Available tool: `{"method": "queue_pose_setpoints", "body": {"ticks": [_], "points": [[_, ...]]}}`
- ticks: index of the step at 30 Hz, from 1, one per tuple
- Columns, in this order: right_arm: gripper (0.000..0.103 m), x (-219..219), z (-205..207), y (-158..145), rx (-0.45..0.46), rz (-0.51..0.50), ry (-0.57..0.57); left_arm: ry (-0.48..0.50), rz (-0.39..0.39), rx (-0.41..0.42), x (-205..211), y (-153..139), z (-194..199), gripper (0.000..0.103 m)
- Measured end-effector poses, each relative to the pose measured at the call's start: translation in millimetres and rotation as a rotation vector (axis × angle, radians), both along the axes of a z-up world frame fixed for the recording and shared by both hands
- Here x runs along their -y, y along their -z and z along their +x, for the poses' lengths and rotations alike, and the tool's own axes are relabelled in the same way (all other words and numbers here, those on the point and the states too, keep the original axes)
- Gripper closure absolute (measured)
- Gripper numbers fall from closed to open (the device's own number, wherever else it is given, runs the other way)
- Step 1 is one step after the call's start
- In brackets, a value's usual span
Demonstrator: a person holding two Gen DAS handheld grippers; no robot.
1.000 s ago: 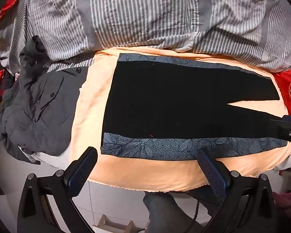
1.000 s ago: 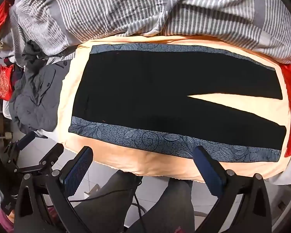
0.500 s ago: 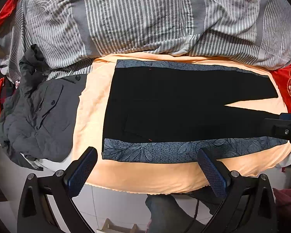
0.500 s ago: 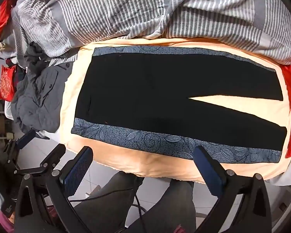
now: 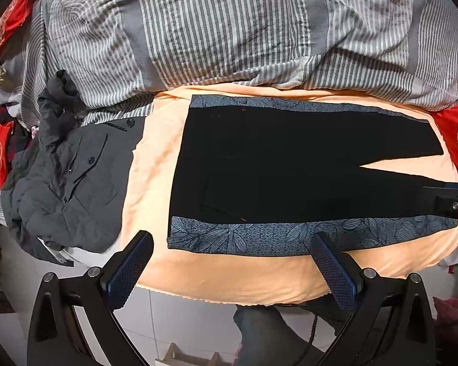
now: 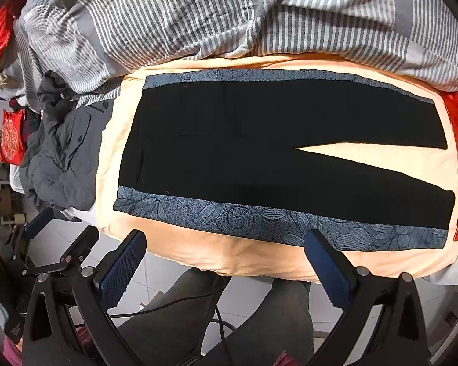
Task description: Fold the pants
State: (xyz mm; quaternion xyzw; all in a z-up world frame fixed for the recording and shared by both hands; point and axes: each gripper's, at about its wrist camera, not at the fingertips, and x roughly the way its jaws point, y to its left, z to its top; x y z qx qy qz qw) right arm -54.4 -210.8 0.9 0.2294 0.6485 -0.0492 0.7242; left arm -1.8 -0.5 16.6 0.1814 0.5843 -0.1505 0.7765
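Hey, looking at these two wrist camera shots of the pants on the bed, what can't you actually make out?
- Pants, left wrist view: the near leg's cuff end is hidden behind the right gripper at the frame's edge.
- Pants' black middle, both views: too dark to show seams or pockets.
- Striped duvet, both views: cut off by the fisheye rim.
- Grey jacket, right wrist view: crumpled, so its shape is unclear.

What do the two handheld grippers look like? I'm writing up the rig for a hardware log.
Both match: the left gripper and right gripper have black angular frames with silver pivot bolts. Each carries two flat fingers faced with dark blue, cross-hatched textured pads. A thin black cable runs below the right one, past the person's dark grey trousers.
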Motion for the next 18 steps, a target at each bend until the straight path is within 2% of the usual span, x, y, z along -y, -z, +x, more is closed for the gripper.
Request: {"method": "queue_pose_setpoints", "body": {"ticks": [18], "points": [[0.000,7.3,-11.0,2.3,0.005,0.023,0.041,-0.004,0.017,-0.001,-0.6,0.8,-1.8,0.000]]}}
